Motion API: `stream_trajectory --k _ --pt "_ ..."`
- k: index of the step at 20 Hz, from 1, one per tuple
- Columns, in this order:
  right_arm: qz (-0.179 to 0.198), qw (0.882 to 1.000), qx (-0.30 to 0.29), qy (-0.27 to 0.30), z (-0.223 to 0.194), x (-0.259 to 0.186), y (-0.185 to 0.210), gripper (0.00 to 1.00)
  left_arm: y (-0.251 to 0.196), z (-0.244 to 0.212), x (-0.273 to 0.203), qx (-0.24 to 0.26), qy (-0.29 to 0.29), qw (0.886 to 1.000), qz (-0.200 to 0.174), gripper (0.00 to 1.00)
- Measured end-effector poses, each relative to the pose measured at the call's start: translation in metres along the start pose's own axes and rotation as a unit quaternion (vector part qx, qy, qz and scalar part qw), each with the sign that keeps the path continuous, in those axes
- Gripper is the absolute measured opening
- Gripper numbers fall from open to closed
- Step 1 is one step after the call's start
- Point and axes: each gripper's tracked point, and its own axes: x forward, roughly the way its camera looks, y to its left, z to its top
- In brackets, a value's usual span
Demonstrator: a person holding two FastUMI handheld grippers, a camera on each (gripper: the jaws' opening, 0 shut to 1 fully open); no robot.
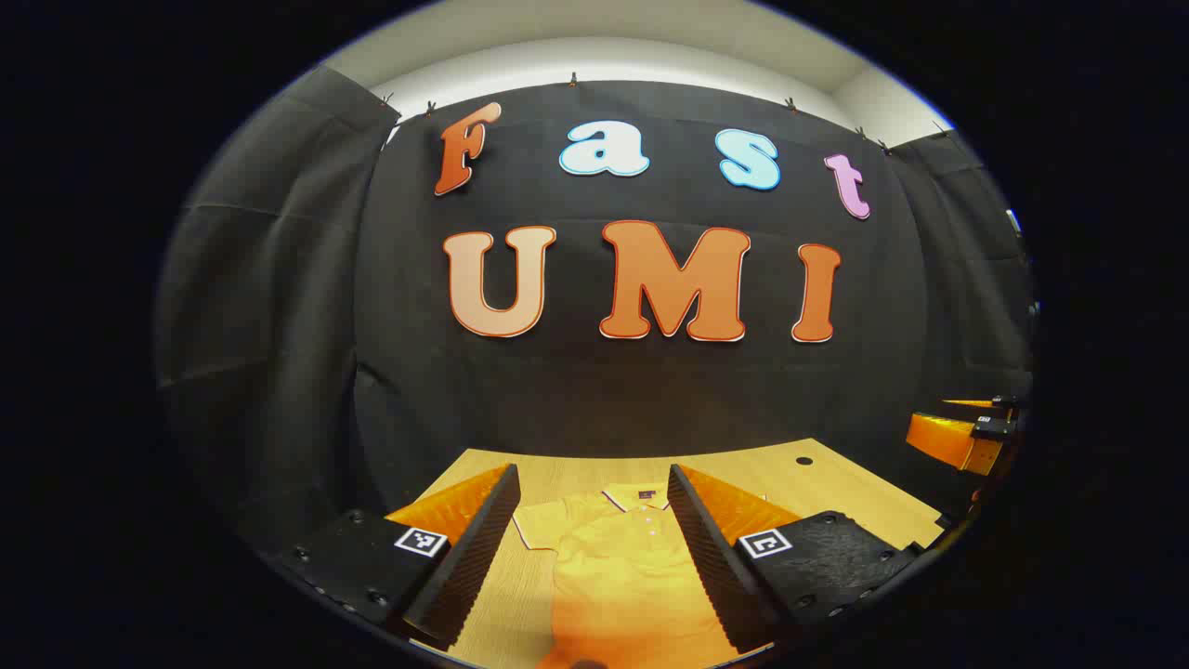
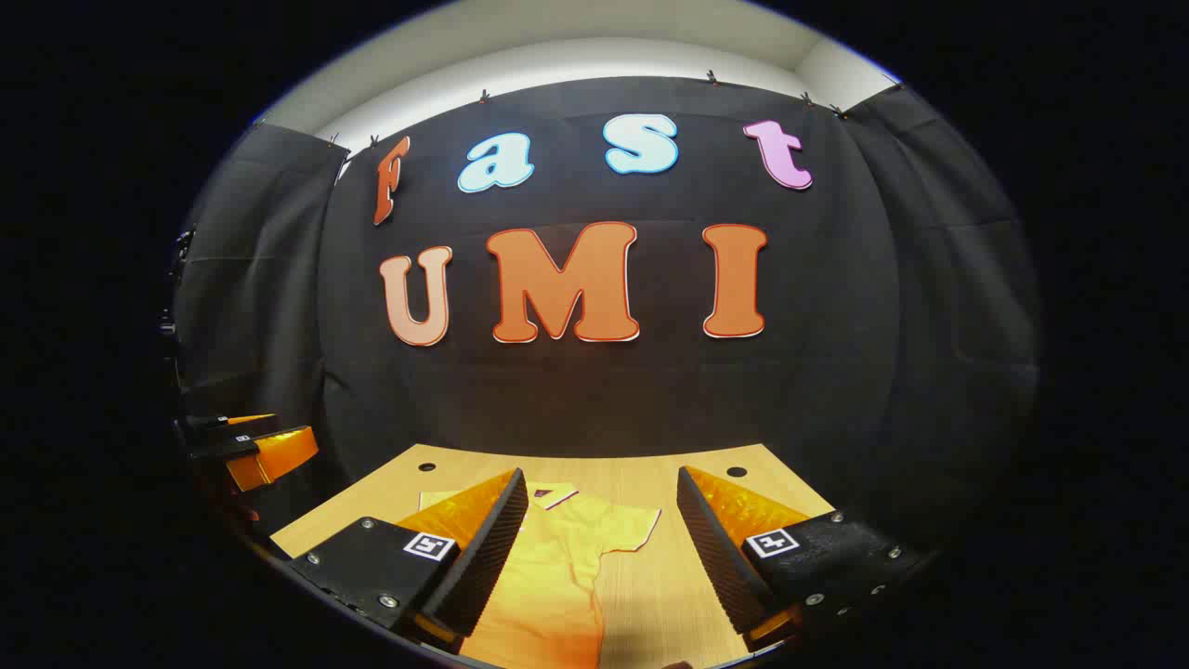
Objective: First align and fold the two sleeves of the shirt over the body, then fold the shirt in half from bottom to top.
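Note:
A yellow polo shirt (image 1: 618, 567) lies flat on the wooden table (image 1: 836, 492), collar toward the far wall, its left sleeve (image 1: 537, 525) spread out. My left gripper (image 1: 594, 520) hovers above the shirt's chest, open, nothing between its fingers. In the right gripper view the same shirt (image 2: 548, 576) shows with its right sleeve (image 2: 627, 527) spread toward the table's middle. My right gripper (image 2: 604, 516) hangs open above that sleeve side, holding nothing. The right gripper (image 1: 966, 437) also appears at the far right of the left gripper view, and the left gripper (image 2: 255, 451) at the far left of the right gripper view.
The table (image 2: 725, 576) ends at the black cloth wall behind it. Small round holes (image 1: 804, 461) sit in the tabletop near the back edge, two of them (image 2: 426, 467) in the right gripper view. Bare wood lies right of the shirt.

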Motion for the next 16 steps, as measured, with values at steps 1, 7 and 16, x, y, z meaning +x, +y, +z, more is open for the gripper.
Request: stream_trajectory --k 1,7,16 --pt "-0.001 1.000 -0.015 0.004 -0.001 0.000 -0.001 0.98 0.001 0.001 -0.002 0.002 -0.002 1.000 0.001 0.98" --pt "0.010 1.000 -0.021 0.002 -0.004 -0.007 0.001 0.98 0.007 -0.002 -0.012 0.004 -0.001 1.000 0.009 0.98" --pt "0.041 0.999 -0.008 0.009 -0.012 0.006 0.025 0.98 0.019 0.011 -0.011 0.001 -0.025 0.999 0.024 0.98"
